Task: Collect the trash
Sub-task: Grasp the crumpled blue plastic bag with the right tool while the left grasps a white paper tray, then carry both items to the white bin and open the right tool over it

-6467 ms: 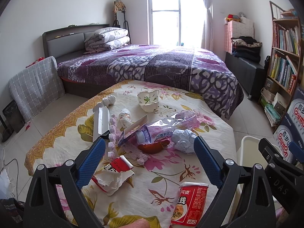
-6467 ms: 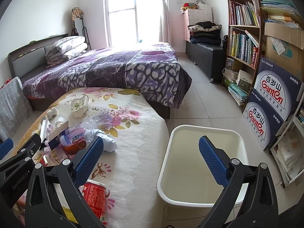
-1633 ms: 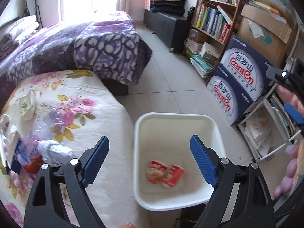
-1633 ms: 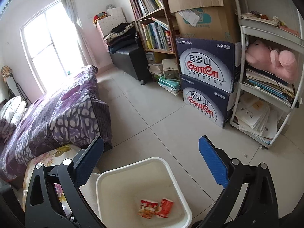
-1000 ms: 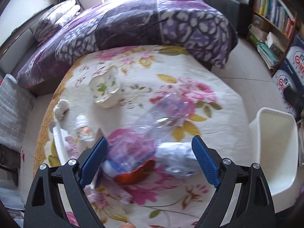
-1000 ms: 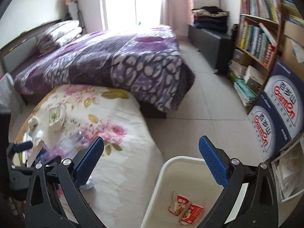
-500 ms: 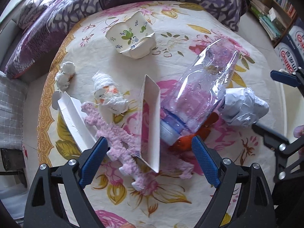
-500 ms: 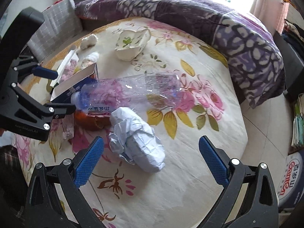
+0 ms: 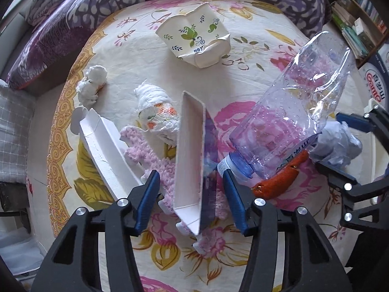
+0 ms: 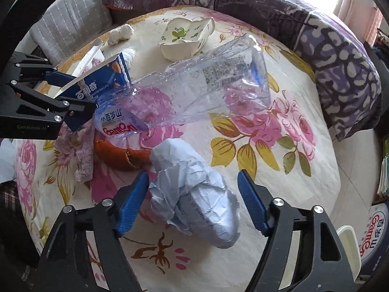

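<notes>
Trash lies on a round table with a floral cloth [image 9: 243, 77]. My left gripper [image 9: 192, 197] is open, its jaws on either side of an opened blue and white biscuit box [image 9: 192, 160], which also shows in the right wrist view [image 10: 102, 82]. My right gripper [image 10: 192, 202] is open, its jaws around a crumpled pale blue paper ball [image 10: 194, 194], not pressing it. A crushed clear plastic bottle [image 9: 296, 114] lies between the two, over an orange peel [image 9: 279, 177].
A squashed paper cup [image 9: 197, 41], a white tissue wad [image 9: 92, 85], a printed tissue [image 9: 155, 107], a white box piece [image 9: 104, 153] and pink fluffy fabric [image 9: 150, 163] lie on the cloth. The white bin's rim [image 10: 347, 248] shows at the table's right. A bed [image 10: 267, 0] stands behind.
Both grippers have come down close to the table. The left jaws have narrowed around the biscuit box. The right jaws have narrowed around the paper ball.
</notes>
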Demonstrator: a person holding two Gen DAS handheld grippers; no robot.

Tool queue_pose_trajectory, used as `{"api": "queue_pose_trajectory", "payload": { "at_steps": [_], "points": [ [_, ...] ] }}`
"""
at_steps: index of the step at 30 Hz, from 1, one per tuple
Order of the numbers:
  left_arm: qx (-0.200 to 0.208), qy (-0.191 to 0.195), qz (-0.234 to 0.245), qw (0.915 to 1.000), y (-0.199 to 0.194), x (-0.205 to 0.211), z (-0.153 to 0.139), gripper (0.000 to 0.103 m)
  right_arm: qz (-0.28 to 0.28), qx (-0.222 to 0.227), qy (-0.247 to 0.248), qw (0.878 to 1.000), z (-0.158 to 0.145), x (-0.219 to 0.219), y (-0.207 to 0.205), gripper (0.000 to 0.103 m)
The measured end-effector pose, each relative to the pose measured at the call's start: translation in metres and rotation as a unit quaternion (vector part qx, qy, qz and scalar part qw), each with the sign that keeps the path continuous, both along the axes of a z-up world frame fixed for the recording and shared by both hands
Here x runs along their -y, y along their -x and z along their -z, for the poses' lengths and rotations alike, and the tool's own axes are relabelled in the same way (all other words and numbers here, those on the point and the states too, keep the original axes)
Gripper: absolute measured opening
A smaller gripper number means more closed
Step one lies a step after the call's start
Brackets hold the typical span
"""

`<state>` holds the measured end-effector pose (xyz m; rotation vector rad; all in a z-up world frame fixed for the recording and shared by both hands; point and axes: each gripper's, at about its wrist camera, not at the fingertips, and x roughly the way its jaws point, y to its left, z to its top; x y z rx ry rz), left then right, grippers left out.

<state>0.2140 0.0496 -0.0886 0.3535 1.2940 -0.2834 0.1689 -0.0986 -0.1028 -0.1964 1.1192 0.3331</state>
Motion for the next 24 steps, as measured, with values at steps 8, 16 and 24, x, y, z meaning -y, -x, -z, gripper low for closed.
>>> {"api": "queue_pose_trajectory", "payload": {
  "at_steps": [8,16,24],
  "points": [
    [-0.033,0.038,-0.025,0.9984,-0.009,-0.006,0.01,0.051,0.041,-0.014,-0.048,0.998,-0.001,0.012,-0.005,0.051],
    [-0.019,0.056,-0.064,0.9962,-0.014,-0.006,0.011,0.016,0.077,-0.002,-0.079,0.994,-0.011,0.021,-0.005,0.048],
    [0.061,0.089,-0.113,0.9877,-0.013,-0.013,-0.021,0.014,0.118,0.057,-0.109,0.985,-0.041,0.028,-0.003,0.048]
  ]
}}
